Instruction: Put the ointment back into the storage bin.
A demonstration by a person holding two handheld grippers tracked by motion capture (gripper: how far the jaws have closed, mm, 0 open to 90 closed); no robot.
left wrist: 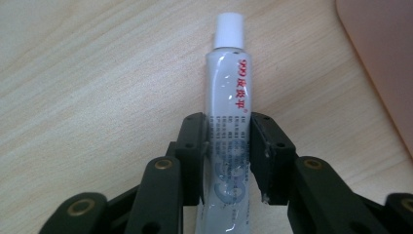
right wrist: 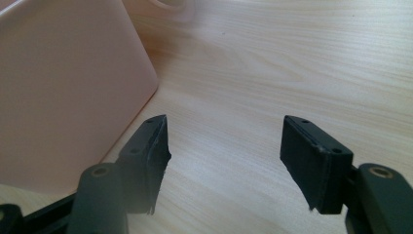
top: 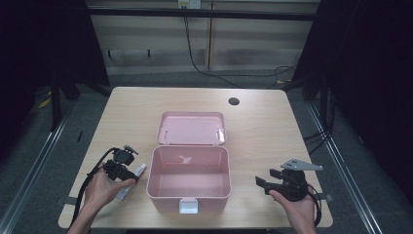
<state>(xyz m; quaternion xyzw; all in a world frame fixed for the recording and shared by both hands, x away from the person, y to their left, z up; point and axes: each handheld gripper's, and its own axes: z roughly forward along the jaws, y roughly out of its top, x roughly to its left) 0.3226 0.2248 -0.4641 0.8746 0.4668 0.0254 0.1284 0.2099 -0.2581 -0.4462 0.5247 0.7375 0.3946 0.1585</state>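
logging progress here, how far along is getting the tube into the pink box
Done: the pink box stands open, lid back, and looks empty. In hand: the left gripper is shut on the white tube, low over the table beside the box. Left: carrying it in. The right gripper waits open.

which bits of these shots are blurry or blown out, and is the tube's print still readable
High view: the table is evenly lit while the surroundings fall to near black, and the pink box looks soft. Left gripper view: the tube is sharp near the cap, its red print legible, with glare streaks on the foil; the lower end blurs. Right gripper view: the box wall is hazy and washed out.
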